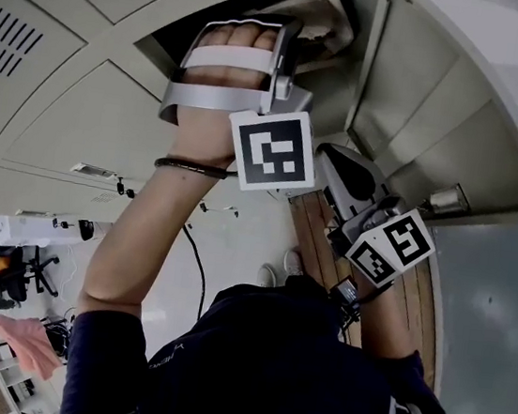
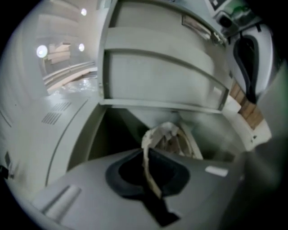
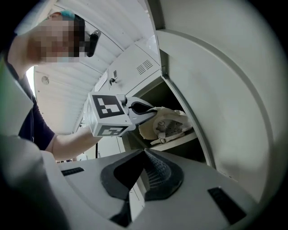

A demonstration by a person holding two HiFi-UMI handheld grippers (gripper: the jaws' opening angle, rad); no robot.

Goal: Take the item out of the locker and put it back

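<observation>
Left gripper [image 2: 146, 157] fingers [image 2: 121, 174] clenched on cream strap [image 2: 149, 173], probably part of the bag [image 2: 173, 137]. Bag sits on locker shelf [image 3: 180, 140]. Right gripper [image 3: 145, 157] fingers closed, empty, beside open door [image 3: 216, 81].

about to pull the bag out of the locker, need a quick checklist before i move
1. Locker door open: ok.
2. Bag on the shelf inside the locker: ok.
3. Left gripper shut on the bag's strap: ok.
4. Right gripper empty, jaws together, outside the opening: ok.
5. Strap grip firm enough to carry the bag: cannot tell.
</observation>
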